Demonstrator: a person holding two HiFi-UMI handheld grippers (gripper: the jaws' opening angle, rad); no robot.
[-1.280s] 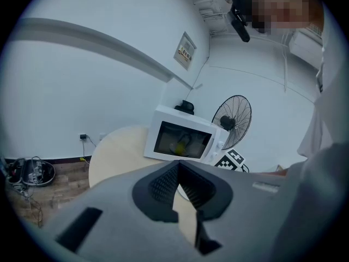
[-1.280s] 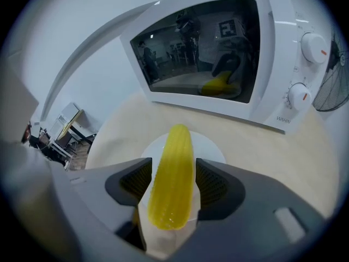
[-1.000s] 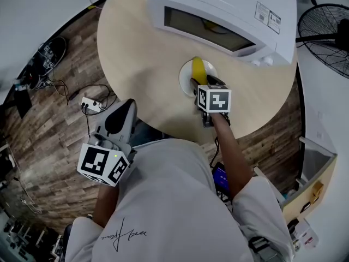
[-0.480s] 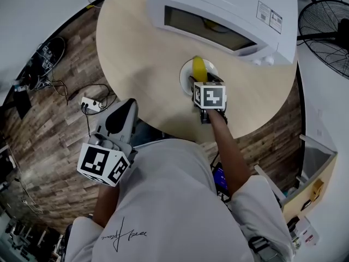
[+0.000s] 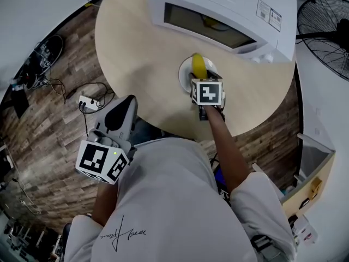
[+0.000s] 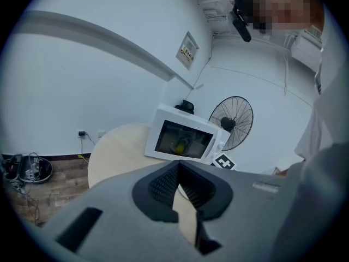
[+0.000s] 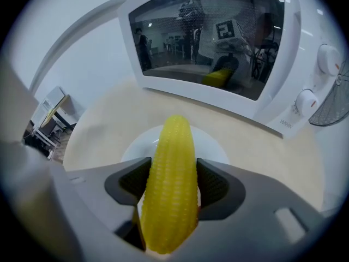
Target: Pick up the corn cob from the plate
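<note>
A yellow corn cob [image 5: 198, 65] lies on a small white plate [image 5: 184, 74] on the round table, in front of the microwave. My right gripper [image 5: 200, 81] reaches steeply down over the plate's near side. In the right gripper view the corn cob [image 7: 172, 179] fills the space between the two dark pads of my right gripper [image 7: 172, 189], whose jaws are closing and touch it on both sides; the plate [image 7: 212, 143] shows beneath. My left gripper [image 5: 126, 103] hangs off the table's near-left edge, and its tips [image 6: 179, 167] meet on nothing.
A white microwave [image 5: 218, 15] stands at the back of the wooden table [image 5: 142, 53], its door shut, something yellow inside. A standing fan [image 5: 327, 31] is to the right. A power strip [image 5: 89, 103] and cables lie on the wood floor at left.
My right gripper has edged forward over the plate and tipped further down, covering more of the corn cob. The left gripper has stayed where it was.
</note>
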